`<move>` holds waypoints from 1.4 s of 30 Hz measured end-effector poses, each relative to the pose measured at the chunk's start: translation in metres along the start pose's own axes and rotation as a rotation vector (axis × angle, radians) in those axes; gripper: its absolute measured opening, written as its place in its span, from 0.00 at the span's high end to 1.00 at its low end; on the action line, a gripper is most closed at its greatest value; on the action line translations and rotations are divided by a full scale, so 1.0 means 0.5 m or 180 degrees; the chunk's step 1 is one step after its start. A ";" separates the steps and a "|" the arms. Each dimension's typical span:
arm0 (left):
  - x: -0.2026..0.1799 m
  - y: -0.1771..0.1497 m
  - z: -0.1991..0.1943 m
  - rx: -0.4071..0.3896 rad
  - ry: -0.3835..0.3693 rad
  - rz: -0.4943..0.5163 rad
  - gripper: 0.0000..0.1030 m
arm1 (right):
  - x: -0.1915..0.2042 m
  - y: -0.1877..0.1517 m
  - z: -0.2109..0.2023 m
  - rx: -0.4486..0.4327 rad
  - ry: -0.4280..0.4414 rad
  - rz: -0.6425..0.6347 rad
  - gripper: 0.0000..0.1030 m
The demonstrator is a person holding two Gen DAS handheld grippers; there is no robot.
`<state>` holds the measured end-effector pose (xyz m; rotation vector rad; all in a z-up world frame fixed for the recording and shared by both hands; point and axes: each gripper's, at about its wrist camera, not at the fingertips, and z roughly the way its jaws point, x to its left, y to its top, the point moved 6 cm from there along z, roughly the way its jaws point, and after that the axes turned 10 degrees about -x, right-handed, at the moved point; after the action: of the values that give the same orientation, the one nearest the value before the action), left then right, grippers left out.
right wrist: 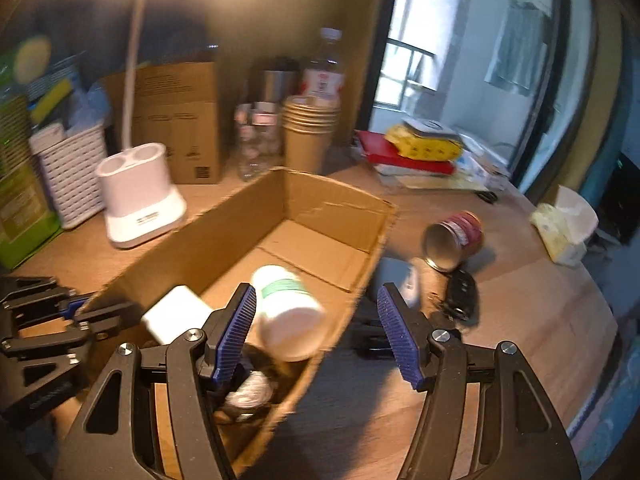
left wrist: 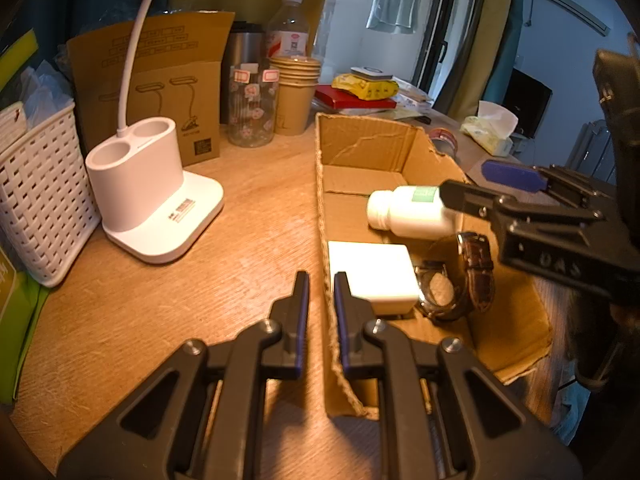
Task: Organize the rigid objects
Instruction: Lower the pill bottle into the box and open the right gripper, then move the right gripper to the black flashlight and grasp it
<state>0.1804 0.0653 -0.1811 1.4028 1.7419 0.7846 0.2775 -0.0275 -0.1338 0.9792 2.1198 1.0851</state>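
An open cardboard box (left wrist: 360,148) (right wrist: 332,204) lies on the wooden desk. Inside it are a white charger block (left wrist: 372,272) (right wrist: 174,312), a wristwatch with a brown strap (left wrist: 452,280) and a white pill bottle with a green label (left wrist: 408,212) (right wrist: 288,312). The bottle is blurred and sits just off my right gripper's left finger, free of the jaws. My right gripper (right wrist: 316,320) (left wrist: 492,188) is open above the box's right wall. My left gripper (left wrist: 321,292) is shut on the box's left wall (left wrist: 326,320).
A white lamp base (left wrist: 148,196) (right wrist: 136,196), a white basket (left wrist: 40,196), paper cups (left wrist: 296,92), a glass jar (left wrist: 252,108) and bottles stand behind. A red can (right wrist: 454,240), a car key (right wrist: 462,292), a grey object (right wrist: 400,280) and tissues (right wrist: 564,232) lie right of the box.
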 end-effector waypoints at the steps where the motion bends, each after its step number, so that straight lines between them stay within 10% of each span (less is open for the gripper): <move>1: 0.000 0.000 0.000 0.0000 -0.0003 0.0002 0.87 | -0.011 -0.003 0.004 0.0003 -0.0019 0.0073 0.33; 42: 0.006 0.003 0.003 0.0004 -0.0002 0.0001 0.87 | -0.206 -0.086 0.002 0.0085 -0.0362 0.0890 0.33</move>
<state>0.1819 0.0684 -0.1810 1.4041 1.7420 0.7832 0.3223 -0.1272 -0.1555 1.3481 1.9503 1.1045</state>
